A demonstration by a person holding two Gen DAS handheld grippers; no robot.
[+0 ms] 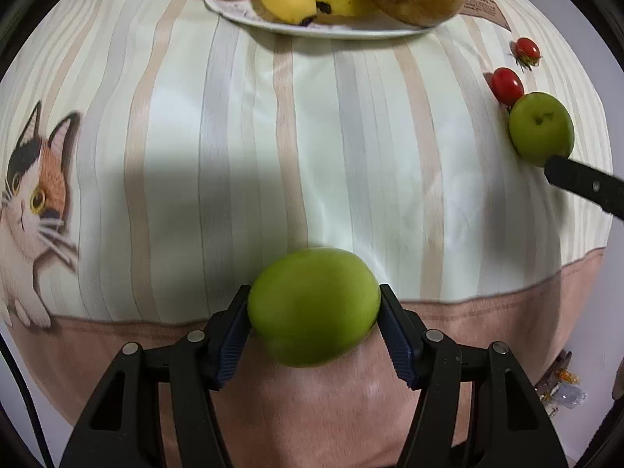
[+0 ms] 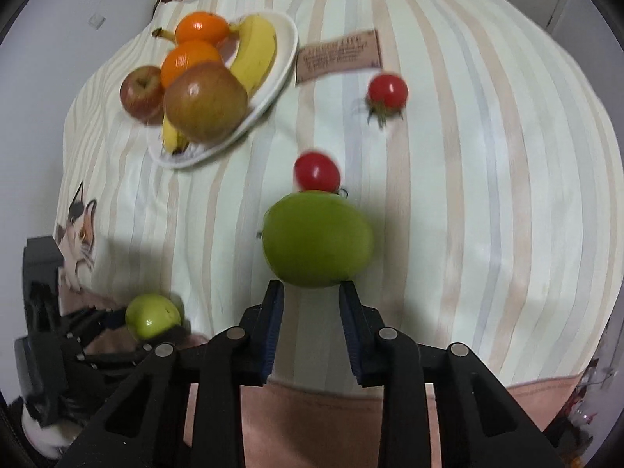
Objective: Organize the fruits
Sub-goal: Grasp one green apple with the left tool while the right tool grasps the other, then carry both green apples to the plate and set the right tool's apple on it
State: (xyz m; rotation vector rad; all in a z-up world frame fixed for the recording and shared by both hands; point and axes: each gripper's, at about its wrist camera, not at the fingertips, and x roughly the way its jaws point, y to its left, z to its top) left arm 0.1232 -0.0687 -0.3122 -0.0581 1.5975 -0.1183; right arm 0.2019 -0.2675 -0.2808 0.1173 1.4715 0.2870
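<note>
The left gripper (image 1: 314, 327) clamps a green fruit (image 1: 314, 306) between its pads, while the right gripper (image 2: 312, 312), jaws unclenched, has the second green fruit (image 2: 318, 238) just past its fingertips and should straddle its widest part before squeezing

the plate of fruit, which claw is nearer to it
Left, though not by much. The left claw, shut on a green apple, faces the plate across bare cloth; the right claw sits farther back behind the other green apple.
</note>
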